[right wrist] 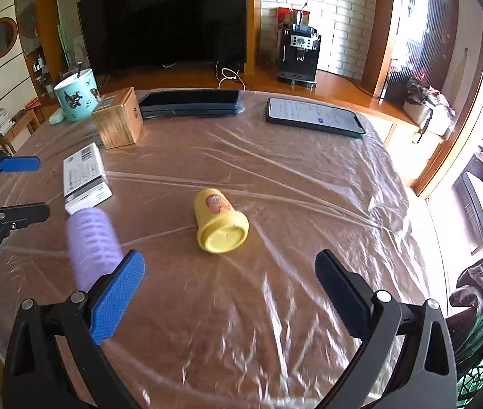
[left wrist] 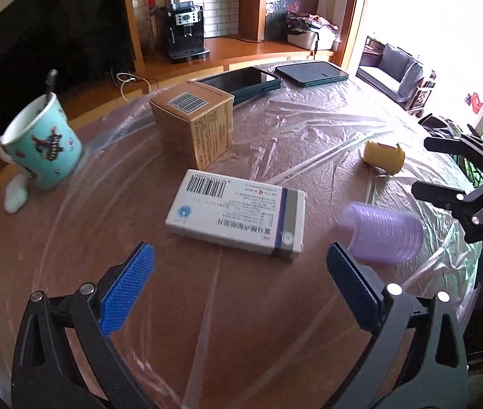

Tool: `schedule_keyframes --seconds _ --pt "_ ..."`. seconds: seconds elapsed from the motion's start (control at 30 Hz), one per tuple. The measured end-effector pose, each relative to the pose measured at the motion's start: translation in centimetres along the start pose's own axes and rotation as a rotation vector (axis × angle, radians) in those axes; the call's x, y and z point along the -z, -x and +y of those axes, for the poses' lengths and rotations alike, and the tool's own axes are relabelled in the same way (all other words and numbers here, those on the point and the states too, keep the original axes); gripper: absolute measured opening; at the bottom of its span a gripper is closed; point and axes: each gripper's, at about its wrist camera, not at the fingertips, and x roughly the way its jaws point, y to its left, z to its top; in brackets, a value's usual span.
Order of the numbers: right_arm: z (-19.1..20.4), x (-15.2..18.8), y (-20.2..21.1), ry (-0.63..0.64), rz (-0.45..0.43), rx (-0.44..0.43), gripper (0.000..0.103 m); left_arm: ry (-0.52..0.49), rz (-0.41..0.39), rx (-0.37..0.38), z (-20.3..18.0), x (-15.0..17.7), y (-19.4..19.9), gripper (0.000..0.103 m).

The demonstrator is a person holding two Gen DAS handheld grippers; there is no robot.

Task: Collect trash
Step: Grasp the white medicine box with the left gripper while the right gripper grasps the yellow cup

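A white medicine box (left wrist: 238, 213) lies flat on the plastic-covered table (left wrist: 275, 306), just ahead of my open, empty left gripper (left wrist: 239, 266). A purple ridged hair roller (left wrist: 382, 233) lies on its side, blurred, by the left gripper's right finger. A small yellow cup (right wrist: 221, 221) lies on its side ahead of my open, empty right gripper (right wrist: 229, 272). The roller (right wrist: 93, 243) sits by the right gripper's left finger, the medicine box (right wrist: 84, 179) beyond it. The yellow cup (left wrist: 384, 156) also shows in the left wrist view, as does the right gripper (left wrist: 446, 170).
A brown cardboard box (left wrist: 193, 122), a teal mug with a spoon (left wrist: 43, 143), a dark case (right wrist: 190, 102) and a smartphone (right wrist: 314, 116) sit toward the table's far side. A TV, coffee machine and wooden shelving stand behind. A dark bag (right wrist: 480, 306) hangs at the right edge.
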Motion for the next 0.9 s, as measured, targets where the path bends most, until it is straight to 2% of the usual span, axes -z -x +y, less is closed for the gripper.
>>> schedule_keyframes --seconds 0.07,0.23,0.3,0.47,0.53,0.8,0.87,0.9 --pt "0.0 -0.3 -0.6 0.005 0.015 -0.003 0.099 -0.019 0.027 0.054 0.3 -0.4 -1.0 0.101" --pt "0.1 -1.3 -2.3 0.026 0.048 -0.016 0.099 -0.081 0.061 0.059 0.5 -1.1 -2.8 0.101" --pt "-0.1 -1.6 -2.8 0.024 0.060 -0.031 0.095 -0.085 0.074 0.077 0.6 -1.3 -3.3 0.101" --pt "-0.1 -1.8 -3.9 0.030 0.089 -0.069 0.081 -0.138 0.072 0.085 0.8 -1.8 -3.9 0.101" --pt "0.1 -1.9 -3.9 0.041 0.081 -0.070 0.079 -0.160 0.072 0.091 0.7 -2.1 -4.2 0.101" --pt "1.0 -1.9 -3.8 0.099 0.065 -0.063 0.057 -0.242 0.045 0.095 -0.2 -2.2 -4.4 0.101" --pt "1.2 -1.8 -3.6 0.103 0.057 -0.068 0.047 -0.253 0.040 0.096 -0.4 -2.1 -4.5 0.101" --pt "1.1 -1.8 -3.6 0.100 0.055 -0.068 0.046 -0.257 0.038 0.093 -0.4 -2.2 -4.4 0.101"
